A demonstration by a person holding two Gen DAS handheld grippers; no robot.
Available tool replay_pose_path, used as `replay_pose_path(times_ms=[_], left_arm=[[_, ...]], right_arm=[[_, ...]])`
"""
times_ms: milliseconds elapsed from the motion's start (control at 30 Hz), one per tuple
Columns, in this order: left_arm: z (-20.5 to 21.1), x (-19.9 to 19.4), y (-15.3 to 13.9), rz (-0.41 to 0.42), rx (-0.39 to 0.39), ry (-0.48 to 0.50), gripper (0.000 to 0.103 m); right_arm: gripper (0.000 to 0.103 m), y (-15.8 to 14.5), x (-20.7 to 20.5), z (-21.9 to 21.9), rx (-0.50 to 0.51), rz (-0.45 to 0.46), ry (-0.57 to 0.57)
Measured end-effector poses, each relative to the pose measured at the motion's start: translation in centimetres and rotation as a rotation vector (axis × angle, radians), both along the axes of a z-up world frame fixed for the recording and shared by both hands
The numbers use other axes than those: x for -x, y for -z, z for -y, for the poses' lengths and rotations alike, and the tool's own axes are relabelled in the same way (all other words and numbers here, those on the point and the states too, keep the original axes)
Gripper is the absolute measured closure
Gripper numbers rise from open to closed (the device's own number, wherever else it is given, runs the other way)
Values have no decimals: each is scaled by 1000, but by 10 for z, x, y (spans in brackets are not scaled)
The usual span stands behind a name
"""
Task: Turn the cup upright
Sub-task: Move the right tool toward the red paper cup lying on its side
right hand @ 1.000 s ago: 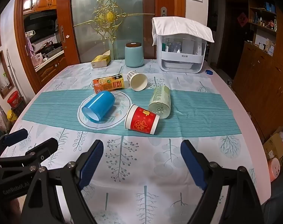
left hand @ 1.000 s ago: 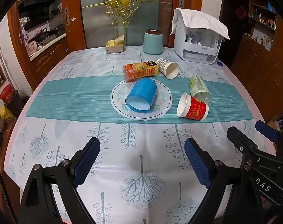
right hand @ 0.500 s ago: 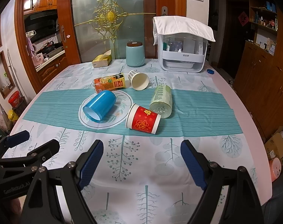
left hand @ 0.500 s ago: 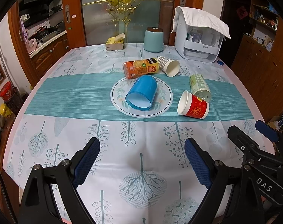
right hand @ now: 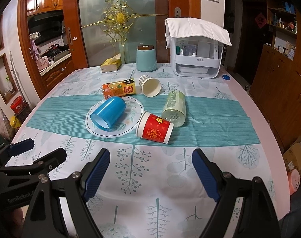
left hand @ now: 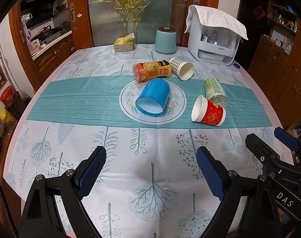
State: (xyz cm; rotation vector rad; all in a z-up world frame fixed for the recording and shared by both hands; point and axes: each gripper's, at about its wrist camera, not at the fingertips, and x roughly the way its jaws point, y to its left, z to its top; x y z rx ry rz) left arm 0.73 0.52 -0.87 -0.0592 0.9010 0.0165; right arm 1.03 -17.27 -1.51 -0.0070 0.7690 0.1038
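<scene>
Three cups lie on their sides on the table. A blue plastic cup (left hand: 152,97) (right hand: 108,115) rests on a round white mat, mouth toward me. A red paper cup (left hand: 208,113) (right hand: 154,128) lies to its right, mouth to the left. A checked paper cup (left hand: 181,68) (right hand: 150,85) lies farther back. My left gripper (left hand: 151,155) is open and empty above the near table. My right gripper (right hand: 150,158) is open and empty, level with it; it also shows in the left wrist view (left hand: 269,144).
An orange juice bottle (left hand: 151,71) and a green bottle (left hand: 215,91) lie beside the cups. At the back stand a teal canister (left hand: 165,40), a tissue box (left hand: 123,44) and a white cloth-covered appliance (left hand: 214,37). The table edge (right hand: 265,123) runs along the right.
Both grippers have risen and eased back slightly, so the cups sit a little lower and farther in view. Nothing on the table has moved.
</scene>
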Motion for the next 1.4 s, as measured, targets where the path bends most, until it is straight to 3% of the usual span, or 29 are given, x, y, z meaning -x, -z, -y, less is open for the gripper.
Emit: replay_pose_path(times_ms=[767,1067,1400], left_arm=[[-7,-19,-6,14,-30,-17,12],[-8,-27,-4,13,-30,-22,12],[-12,-51,17,-23,-15,-36,12]], right_arm=[[18,-16,-16,-6,100,62,-64],[18,-5,-33,3,37,9,-61],[18,11,-51,18,-58,-48,-100]])
